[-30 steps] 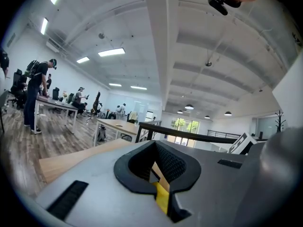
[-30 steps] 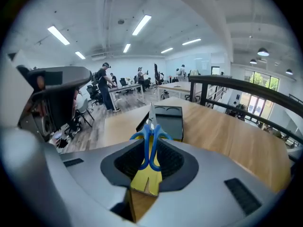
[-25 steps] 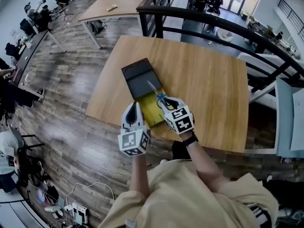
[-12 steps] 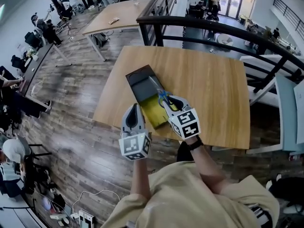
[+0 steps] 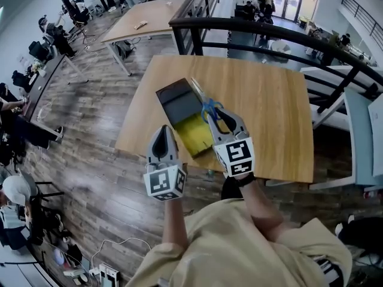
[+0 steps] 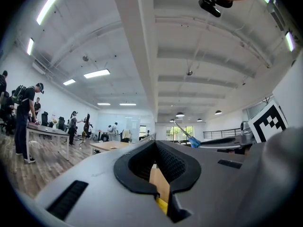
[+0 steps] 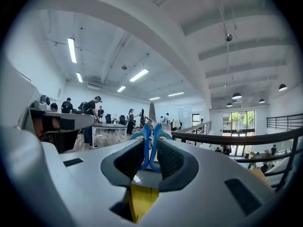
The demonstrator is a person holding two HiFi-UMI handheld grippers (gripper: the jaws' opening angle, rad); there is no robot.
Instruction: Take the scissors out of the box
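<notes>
The scissors (image 5: 205,104) have blue handles and steel blades. My right gripper (image 5: 216,115) is shut on the handles and holds them in the air above the box, with the blades pointing away from me. In the right gripper view the blue handles (image 7: 149,143) sit pinched between the pads. The box (image 5: 195,135) lies on the wooden table (image 5: 269,100); its inside is yellow and its dark lid (image 5: 178,103) is folded back. My left gripper (image 5: 164,130) hovers near the table's front edge, left of the box, shut and holding nothing. In the left gripper view the scissors (image 6: 188,138) show at the right.
A black railing (image 5: 269,31) runs behind the table. A second wooden table (image 5: 149,11) stands farther back, and people sit at desks (image 5: 36,46) on the left. White furniture (image 5: 359,130) stands at the right. Cables and a power strip (image 5: 99,271) lie on the floor.
My right gripper has risen with the scissors, lifting them from the yellow box up over the lid. The left gripper has also risen and drawn slightly away from the box.
</notes>
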